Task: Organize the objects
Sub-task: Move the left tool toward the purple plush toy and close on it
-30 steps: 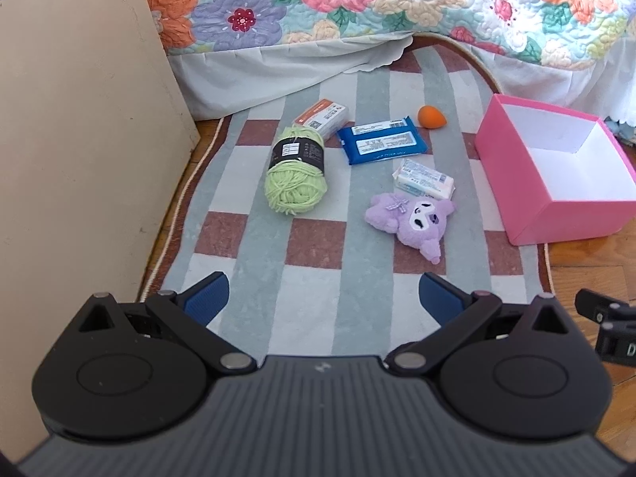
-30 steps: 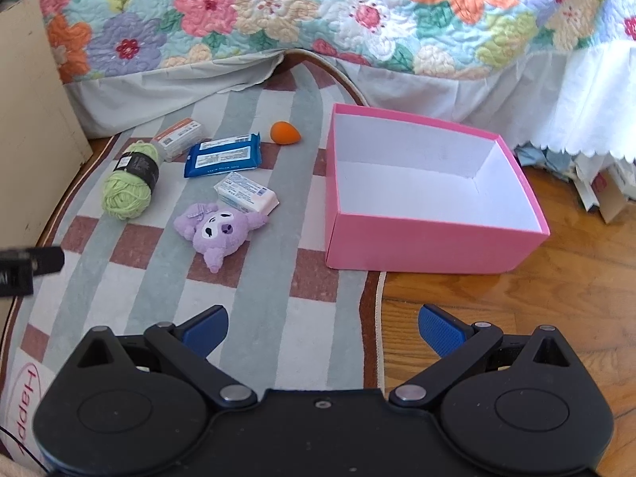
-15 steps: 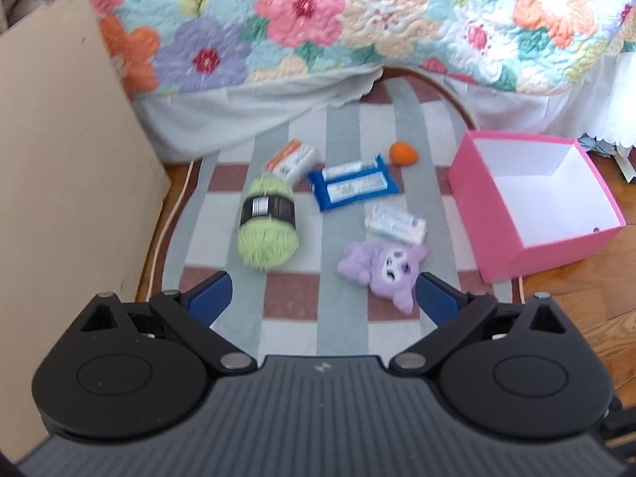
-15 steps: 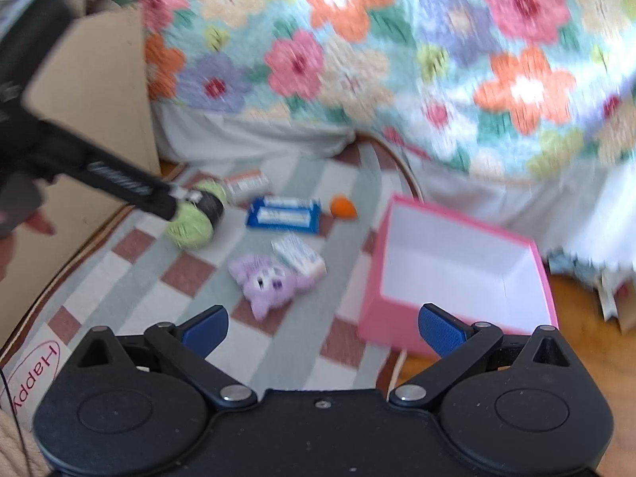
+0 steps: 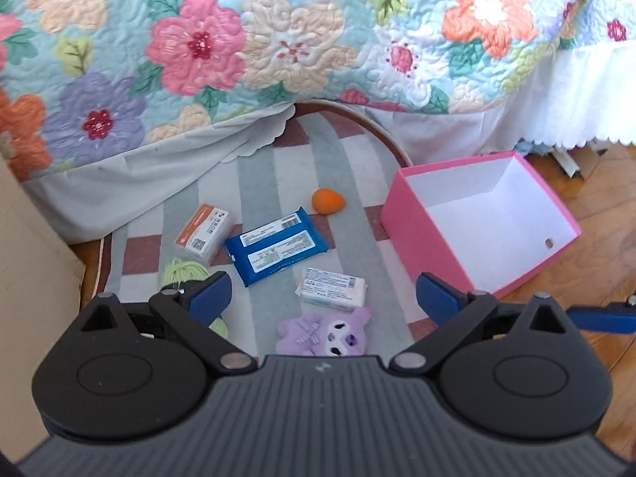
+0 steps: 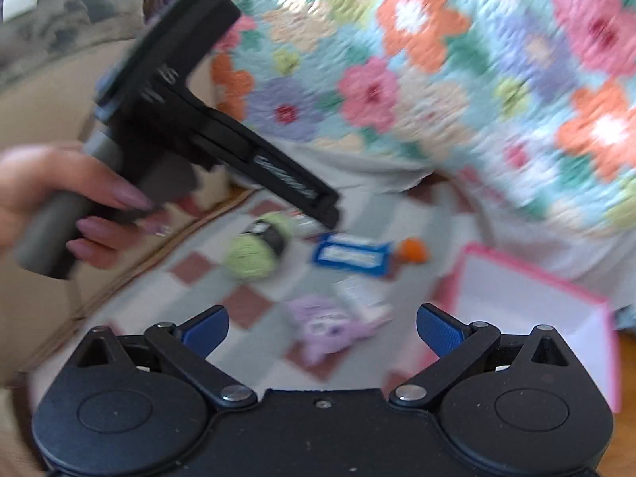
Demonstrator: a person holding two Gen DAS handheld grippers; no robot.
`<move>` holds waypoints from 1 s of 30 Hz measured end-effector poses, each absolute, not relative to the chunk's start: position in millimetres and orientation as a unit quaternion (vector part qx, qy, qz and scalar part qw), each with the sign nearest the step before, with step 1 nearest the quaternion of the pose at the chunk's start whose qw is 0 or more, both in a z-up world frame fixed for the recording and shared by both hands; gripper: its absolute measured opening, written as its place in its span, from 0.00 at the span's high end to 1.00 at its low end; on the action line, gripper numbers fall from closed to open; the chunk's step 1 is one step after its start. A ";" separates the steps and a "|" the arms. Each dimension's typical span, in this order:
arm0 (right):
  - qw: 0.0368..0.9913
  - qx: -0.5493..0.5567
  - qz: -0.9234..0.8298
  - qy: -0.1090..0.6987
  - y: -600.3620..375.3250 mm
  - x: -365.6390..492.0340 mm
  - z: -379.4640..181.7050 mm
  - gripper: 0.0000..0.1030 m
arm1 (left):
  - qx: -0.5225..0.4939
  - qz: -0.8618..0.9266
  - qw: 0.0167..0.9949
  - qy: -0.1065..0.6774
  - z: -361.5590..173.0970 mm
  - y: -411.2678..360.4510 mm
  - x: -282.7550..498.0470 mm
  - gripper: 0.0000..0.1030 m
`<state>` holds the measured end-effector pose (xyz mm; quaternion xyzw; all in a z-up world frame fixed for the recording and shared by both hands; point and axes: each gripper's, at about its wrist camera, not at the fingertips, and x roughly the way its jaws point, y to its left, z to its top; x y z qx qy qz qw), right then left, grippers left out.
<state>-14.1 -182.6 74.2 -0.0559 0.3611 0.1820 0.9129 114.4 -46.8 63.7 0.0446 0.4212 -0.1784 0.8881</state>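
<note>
Motion is the main news: within a second we have raised and tilted both grippers, so the floral quilt (image 5: 278, 39) now fills the upper half of each view, and the right wrist picture is smeared with blur. Nothing on the checked rug (image 5: 357, 278) has shifted, though. The pink box (image 5: 429, 246) still stands empty at the rug's edge; the orange sponge (image 5: 328, 200), blue wipes pack (image 5: 276, 252), orange-and-white carton (image 5: 203, 229), small white pack (image 5: 332, 288), purple plush toy (image 5: 324, 334) and green yarn ball (image 6: 258, 252) lie loose beside it. Our left gripper (image 5: 324, 302) and right gripper (image 6: 322, 326) both gape wide, holding nothing. We judge that sorting has not begun; we are only repositioning, and the plush looks nearest.
</note>
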 end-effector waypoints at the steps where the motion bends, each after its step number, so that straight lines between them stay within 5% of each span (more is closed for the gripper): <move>1: 0.910 -0.055 0.191 0.364 -181.1 -10.9 71.7 0.01 | 0.045 -0.179 0.887 0.424 58.2 -44.6 120.9 0.03; 16: 0.899 -0.037 0.212 0.381 -159.5 32.8 -10.2 0.10 | 0.002 -0.236 0.829 0.507 -56.2 -4.9 165.9 0.03; 19: 0.900 -0.029 0.203 0.385 -158.7 39.3 -23.7 0.18 | -0.010 -0.253 0.825 0.506 -70.7 -4.9 169.9 0.06; 30: 0.894 0.035 0.173 0.413 -169.2 77.3 -71.7 0.19 | -0.038 -0.235 0.812 0.533 -113.8 -13.8 184.7 0.20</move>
